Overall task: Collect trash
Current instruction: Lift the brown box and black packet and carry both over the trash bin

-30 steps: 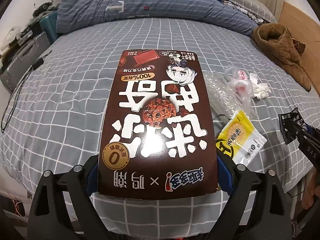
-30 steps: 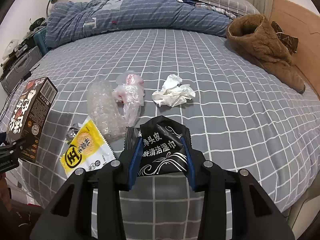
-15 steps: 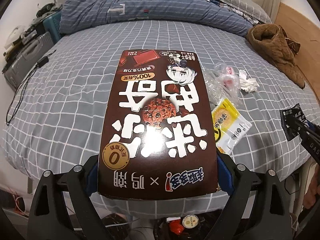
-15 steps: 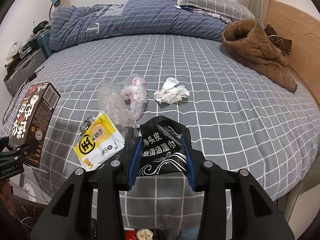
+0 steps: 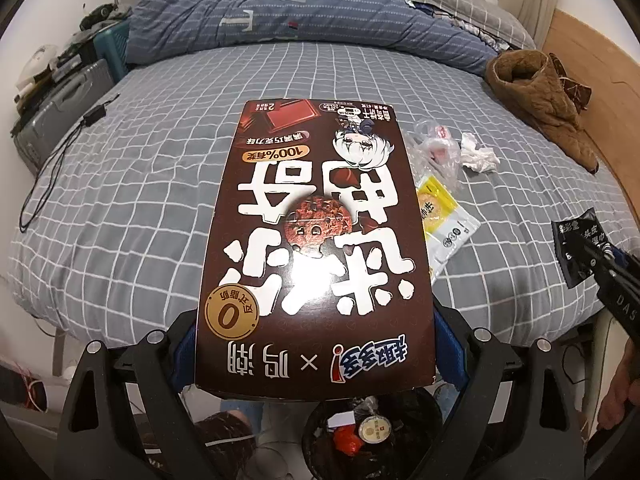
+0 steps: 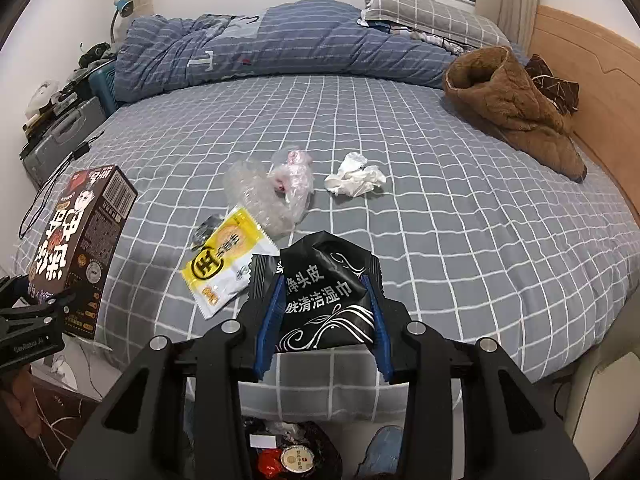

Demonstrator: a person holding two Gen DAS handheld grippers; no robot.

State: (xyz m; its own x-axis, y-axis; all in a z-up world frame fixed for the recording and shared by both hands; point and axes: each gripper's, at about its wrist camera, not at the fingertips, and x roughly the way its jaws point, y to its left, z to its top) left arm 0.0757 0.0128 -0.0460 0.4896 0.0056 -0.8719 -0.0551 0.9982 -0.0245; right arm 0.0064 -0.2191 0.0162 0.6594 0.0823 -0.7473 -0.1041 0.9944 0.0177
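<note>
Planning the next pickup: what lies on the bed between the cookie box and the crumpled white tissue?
Right wrist view: a yellow snack packet and crumpled clear plastic bags lie between the cookie box and tissue.

bin (image 6: 296,456) cut by bottom edge; yellow packet (image 5: 444,216) half behind box (image 5: 316,240)

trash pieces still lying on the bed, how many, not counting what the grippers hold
4, maybe more hidden: yellow packet nearest the edge, clear bubble wrap behind it, pinkish plastic bag beside that, crumpled tissue to its right. A small foil scrap may lie by the packet.
</note>
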